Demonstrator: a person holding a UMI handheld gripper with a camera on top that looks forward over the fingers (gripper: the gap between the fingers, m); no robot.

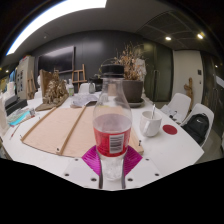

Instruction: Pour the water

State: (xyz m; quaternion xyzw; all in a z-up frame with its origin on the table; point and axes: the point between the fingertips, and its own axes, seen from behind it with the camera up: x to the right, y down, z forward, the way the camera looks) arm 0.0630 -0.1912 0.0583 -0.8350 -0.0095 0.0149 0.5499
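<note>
One bottle (112,130), one white cup (150,123), one red lid (170,129), one wooden board (58,130), one potted plant (131,78), one table (180,148).

Bottle and cup, white table.
Clear bottle (112,128), red label, red liquid, upright between the pads; white cup (150,123) just beside it, upright.

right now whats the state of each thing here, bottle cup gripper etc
bottle: upright, cap on, red label, held between the fingers
gripper: shut on the bottle, pink pads at its base
cup: upright, open top, contents not visible
red lid: lying flat on the table
wooden board: lying flat
</note>
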